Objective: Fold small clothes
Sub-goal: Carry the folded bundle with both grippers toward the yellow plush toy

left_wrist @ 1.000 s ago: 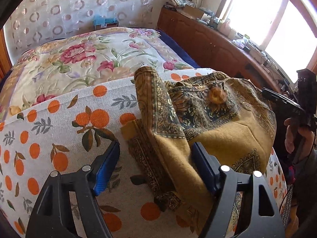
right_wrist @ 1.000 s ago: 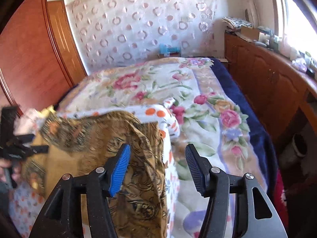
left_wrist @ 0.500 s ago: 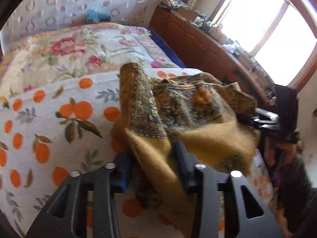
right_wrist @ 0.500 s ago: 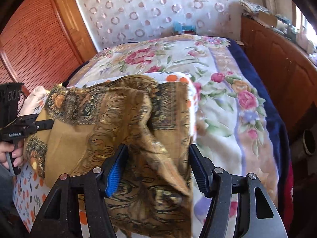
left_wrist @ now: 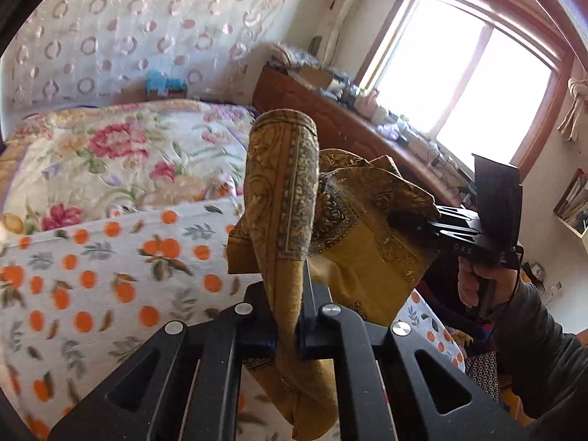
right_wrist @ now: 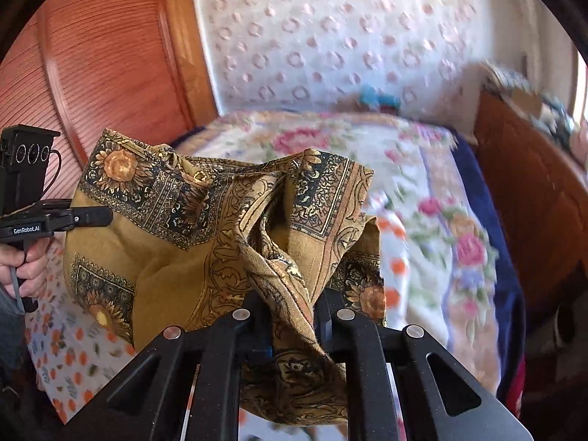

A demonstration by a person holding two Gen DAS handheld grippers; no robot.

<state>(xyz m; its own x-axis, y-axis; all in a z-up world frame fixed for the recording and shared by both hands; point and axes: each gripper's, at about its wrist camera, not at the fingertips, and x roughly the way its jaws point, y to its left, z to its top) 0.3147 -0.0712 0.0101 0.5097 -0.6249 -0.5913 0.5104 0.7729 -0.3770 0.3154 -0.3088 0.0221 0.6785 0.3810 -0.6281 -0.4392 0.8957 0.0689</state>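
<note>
Both claws grip the mustard patterned cloth (left_wrist: 352, 257): the left claw (left_wrist: 288, 334) and right claw (right_wrist: 294, 327) have just been closing and now pinch bunched folds. Held between them, the cloth hangs above the orange-print blanket (left_wrist: 110, 275) on the bed (right_wrist: 422, 220).

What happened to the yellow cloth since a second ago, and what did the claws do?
Both claws have just been closing: the left claw and right claw now pinch the mustard cloth, which was lying crumpled on the orange-print blanket between open claws. It has been lifted, hanging bunched between them. The blanket and floral bedspread stayed put.
</note>
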